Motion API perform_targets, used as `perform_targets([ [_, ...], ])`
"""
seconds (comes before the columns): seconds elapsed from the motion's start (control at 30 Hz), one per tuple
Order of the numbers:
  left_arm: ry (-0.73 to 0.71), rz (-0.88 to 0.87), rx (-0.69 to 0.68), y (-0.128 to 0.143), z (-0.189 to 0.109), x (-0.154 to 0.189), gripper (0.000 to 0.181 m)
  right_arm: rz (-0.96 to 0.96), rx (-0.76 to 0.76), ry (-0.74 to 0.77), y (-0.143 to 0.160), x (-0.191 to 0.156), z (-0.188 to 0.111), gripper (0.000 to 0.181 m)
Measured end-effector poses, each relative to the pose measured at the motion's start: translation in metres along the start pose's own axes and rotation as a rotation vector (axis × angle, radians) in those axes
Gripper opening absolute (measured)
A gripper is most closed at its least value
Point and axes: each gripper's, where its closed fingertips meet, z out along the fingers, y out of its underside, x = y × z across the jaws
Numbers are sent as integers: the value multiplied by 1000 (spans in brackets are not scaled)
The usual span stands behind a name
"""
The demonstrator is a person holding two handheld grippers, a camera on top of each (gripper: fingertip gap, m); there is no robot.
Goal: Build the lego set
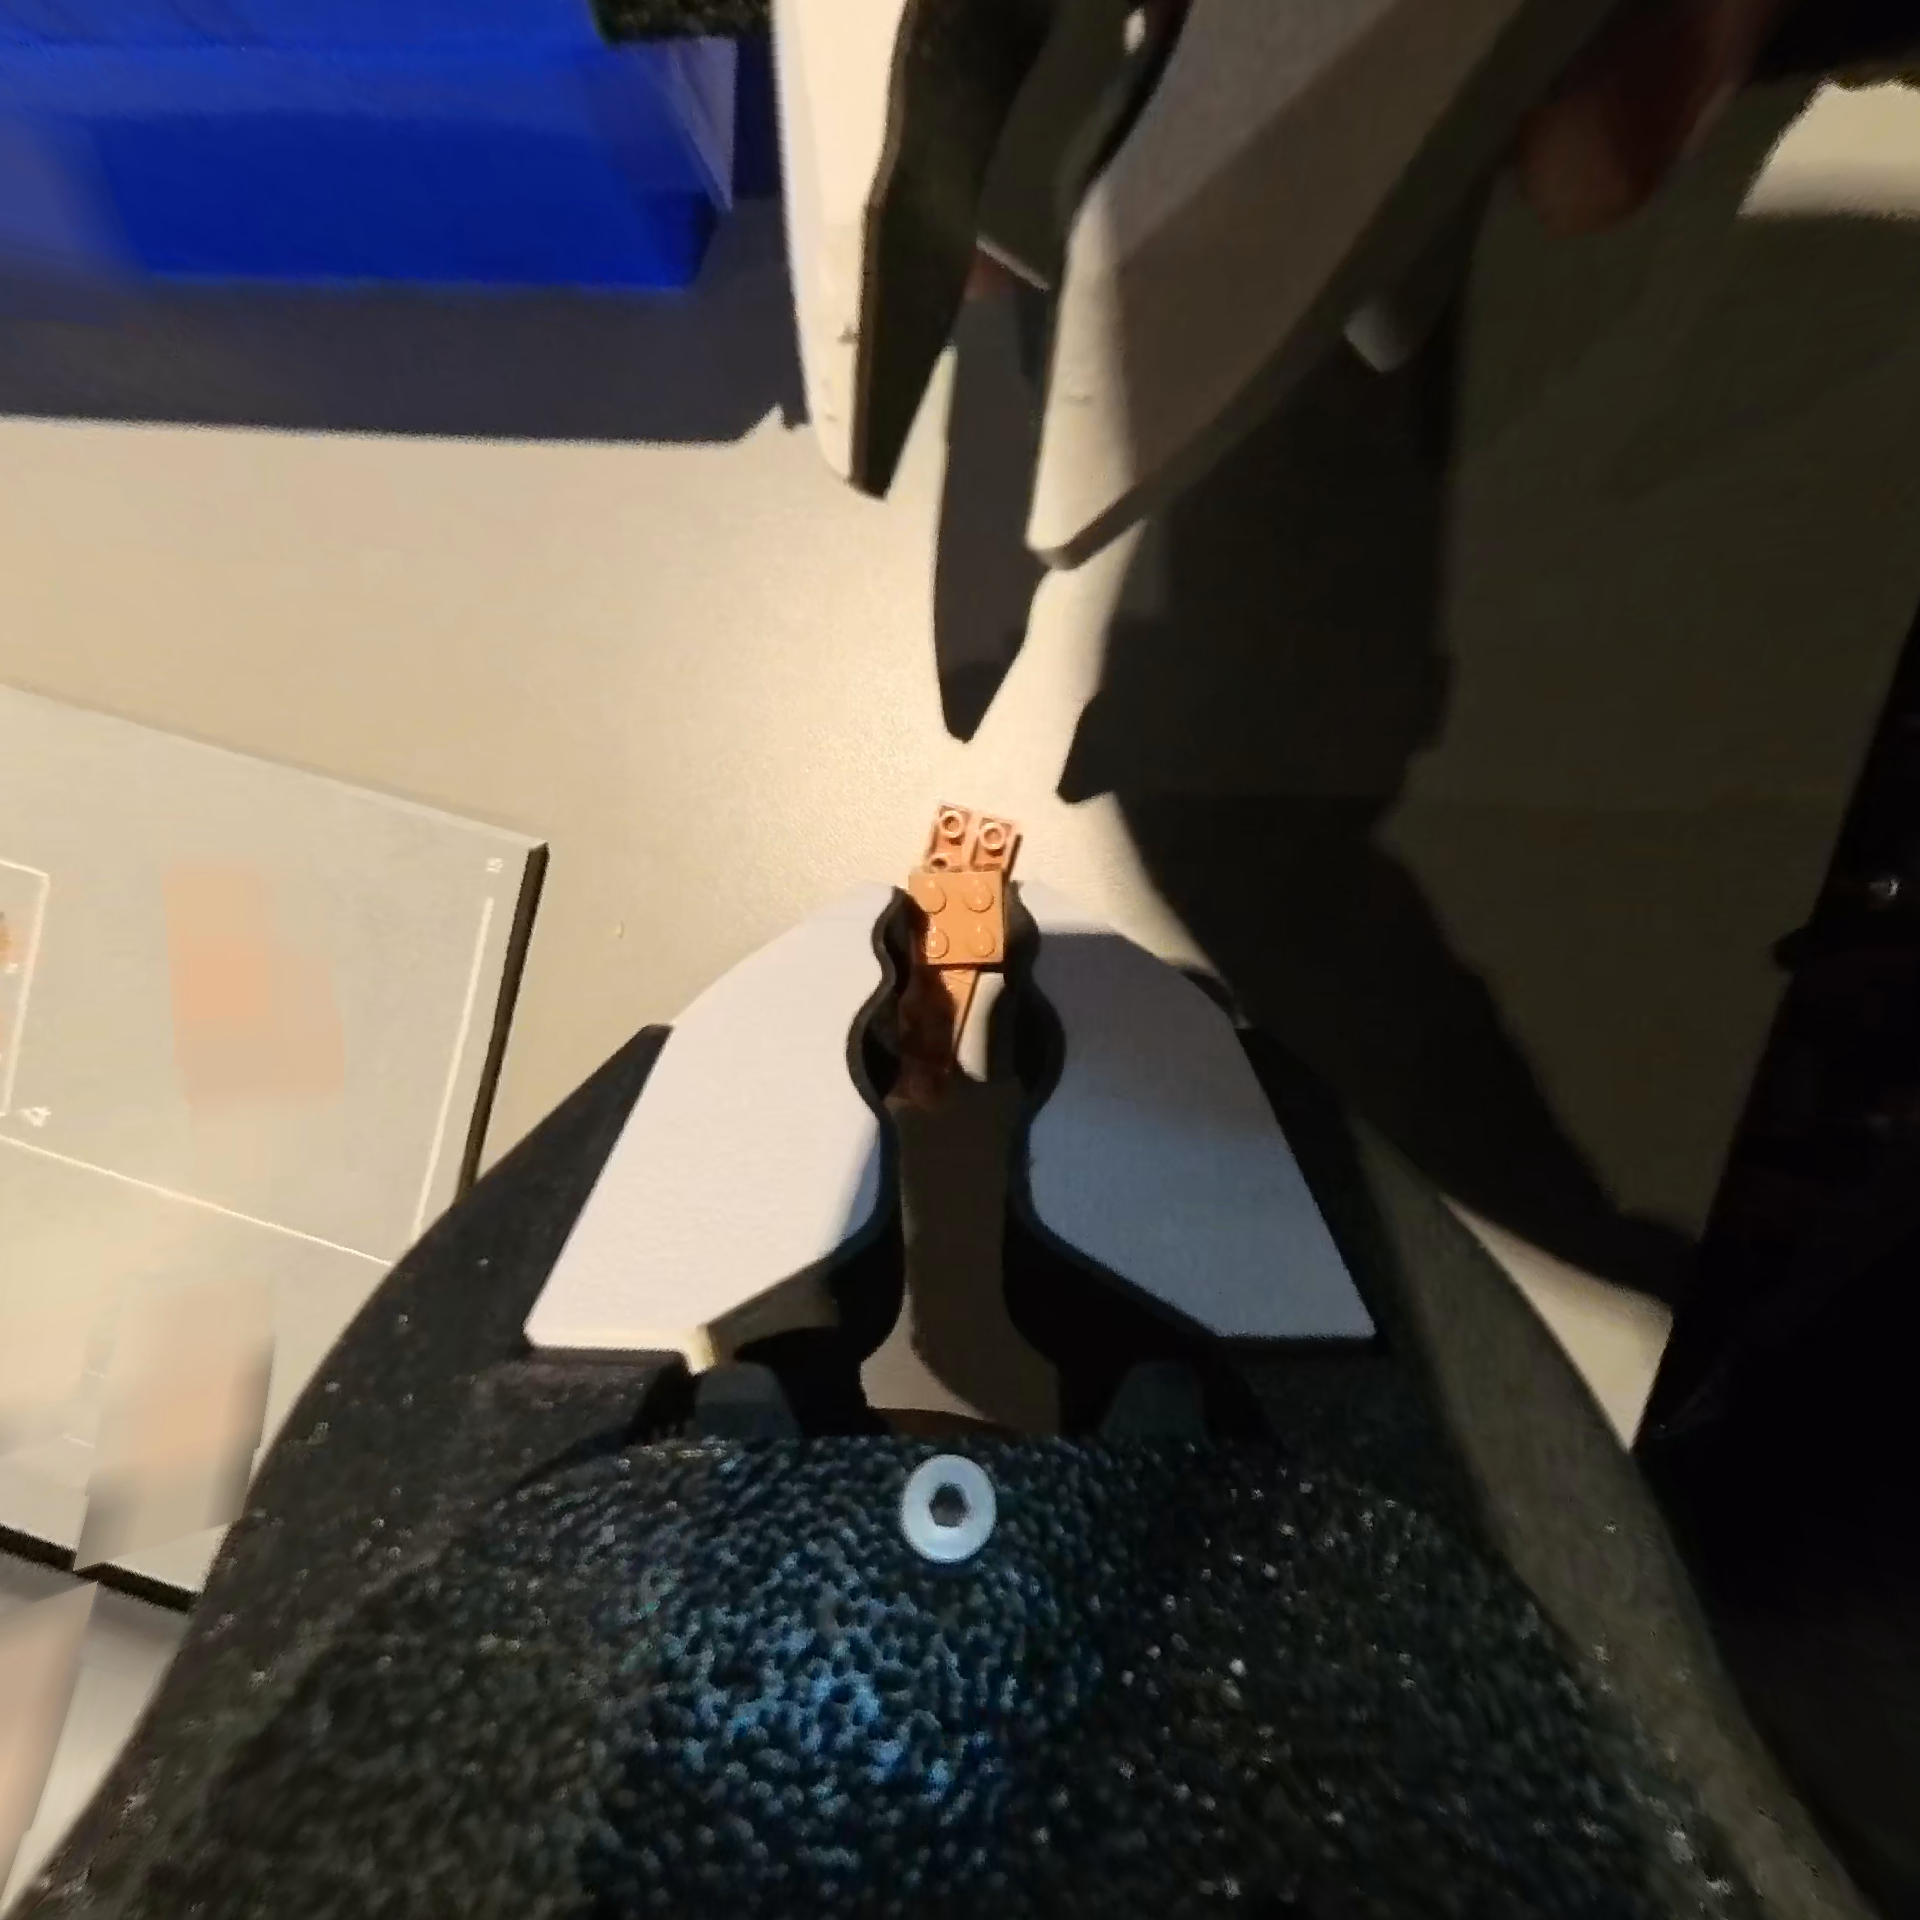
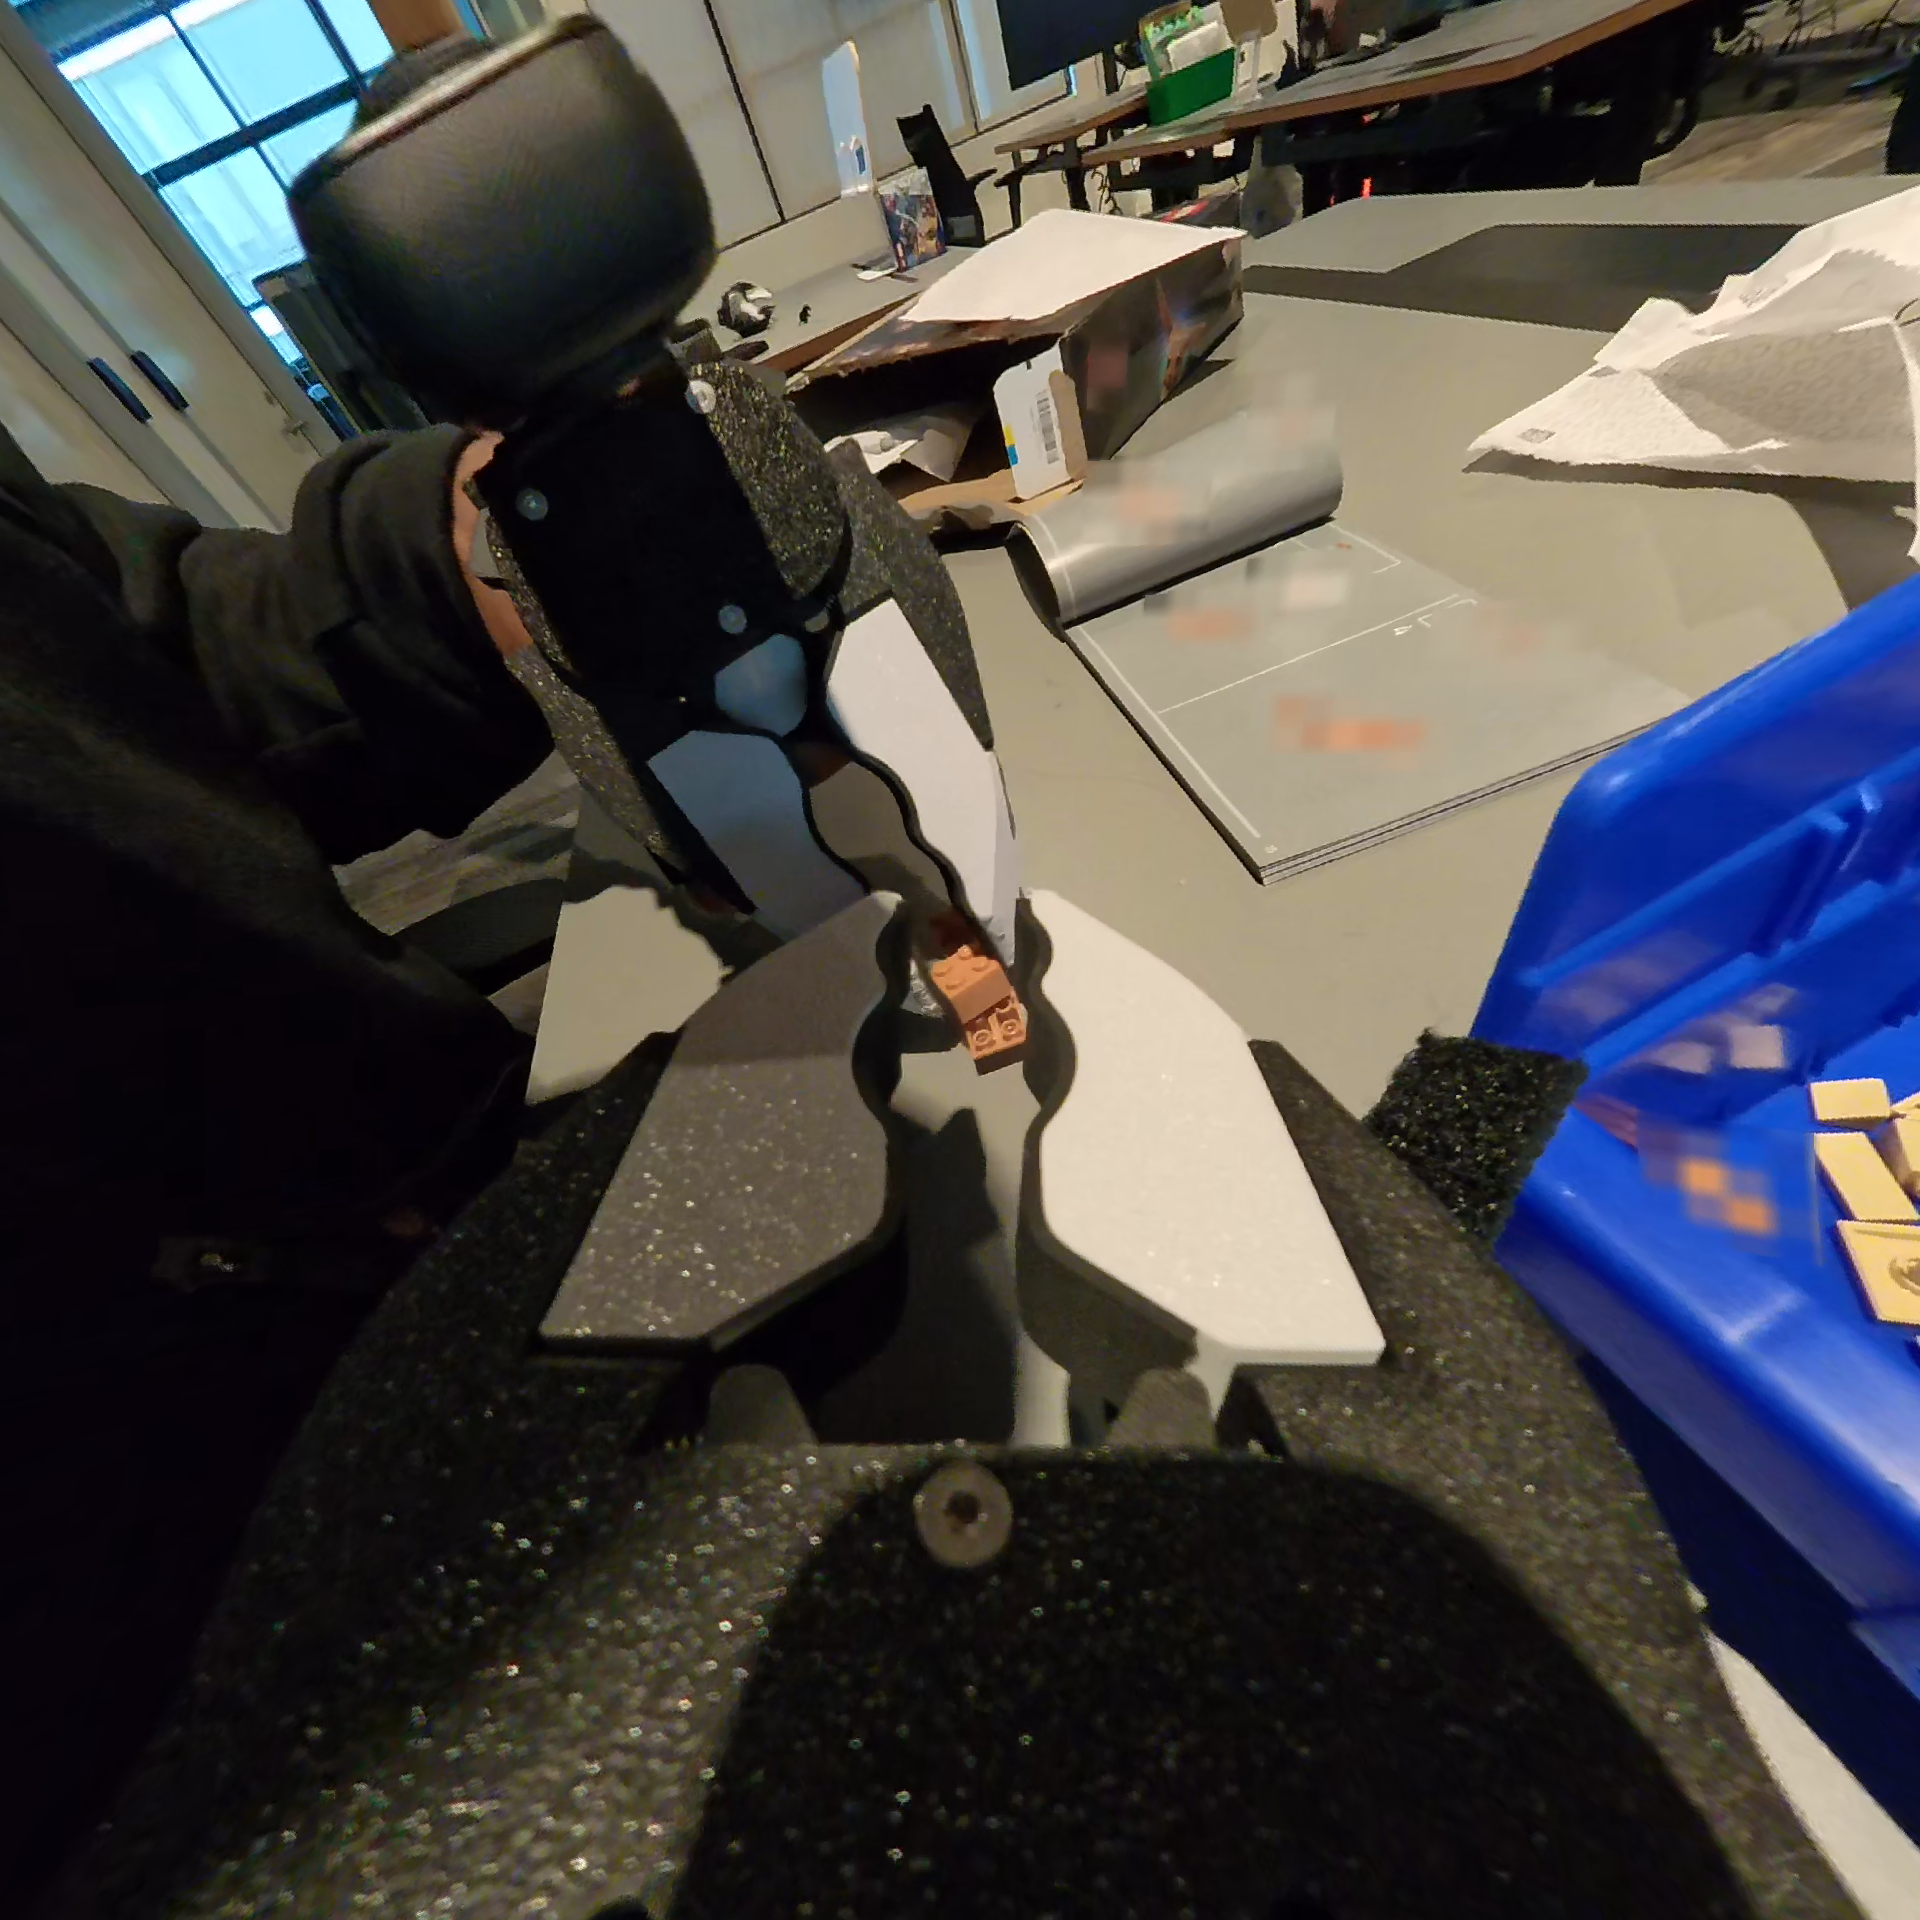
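**Here, a small orange stack waits for its next piece**

Now we hold the orange bricks (image 1: 964,906) in the left gripper (image 1: 961,935), whose fingers are pressed in on them. The stack is a few small studded plates, one offset over another, and its far end juts out past the fingertips above the table (image 1: 416,582). The same bricks (image 2: 977,1003) show in the right wrist view, gripped by the left gripper (image 2: 961,940) that reaches in from above.

Our right gripper (image 2: 961,997) stands spread, its fingers on either side of the bricks but apart from them, and it carries nothing. In the left view it hangs over the stack, its dark fingertips (image 1: 971,686) close above the free end.

We judge the step to be mid-assembly: the sub-build is steadied in one claw while the other is free. The booklet (image 2: 1351,707) lies open beyond, and the blue bin (image 2: 1683,935) to the right holds tan tiles (image 2: 1860,1174).

The next move, we think, calls for either a press on the stack's free end or a fetch from the bin. Either way the left grip must stay firm, since so small a stack could twist or slip under a push.
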Motion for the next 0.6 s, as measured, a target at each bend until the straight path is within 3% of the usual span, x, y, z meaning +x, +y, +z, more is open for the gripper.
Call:
perform_targets([
  [0.6, 39, 212, -61, -2, 0, -1, 16, -21, -25, -43, 4, -7, 0, 22],
])
